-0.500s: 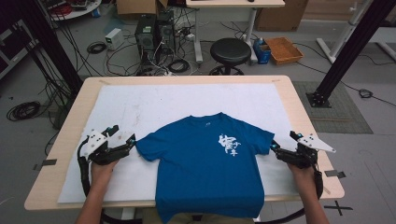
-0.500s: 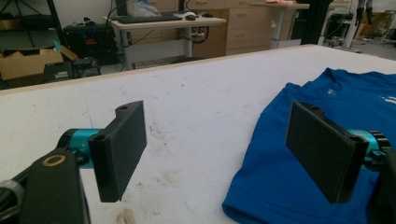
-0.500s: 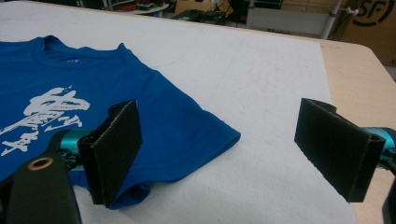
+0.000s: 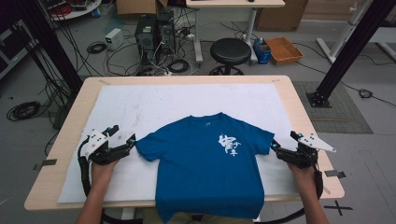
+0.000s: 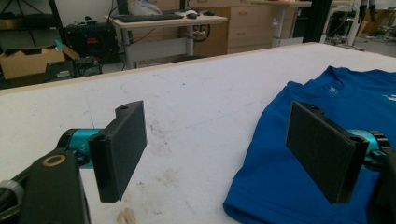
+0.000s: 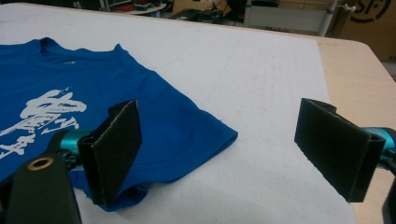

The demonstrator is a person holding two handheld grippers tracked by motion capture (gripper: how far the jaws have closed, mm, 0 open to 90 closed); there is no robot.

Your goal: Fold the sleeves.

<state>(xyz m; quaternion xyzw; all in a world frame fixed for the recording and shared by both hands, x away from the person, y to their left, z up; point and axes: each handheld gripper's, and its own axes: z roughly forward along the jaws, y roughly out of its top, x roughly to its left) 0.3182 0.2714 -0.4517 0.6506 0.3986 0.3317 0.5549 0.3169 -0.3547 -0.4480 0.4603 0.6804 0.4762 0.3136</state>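
A blue T-shirt (image 4: 205, 163) lies flat, front up, on the white sheet (image 4: 187, 100) that covers the desk (image 4: 299, 116). Its collar points to the far side, its white print (image 4: 229, 144) sits on the chest toward the right, and its hem hangs over the near edge of the desk. The left tool (image 4: 128, 143) rests on the sheet just beside the shirt's left sleeve; in the left gripper view its jaws stand wide apart with bare sheet between them, released, and the sleeve edge (image 5: 261, 196) lies under the right-hand jaw, though whether that jaw touches the cloth is hard to tell. The right tool (image 4: 276, 148) sits at the right sleeve, also released: in the right gripper view its jaws gape wide, the sleeve hem (image 6: 205, 140) reaching partway into the gap, the pads clear of it. A hand (image 4: 103, 169) holds each tool from the near side.
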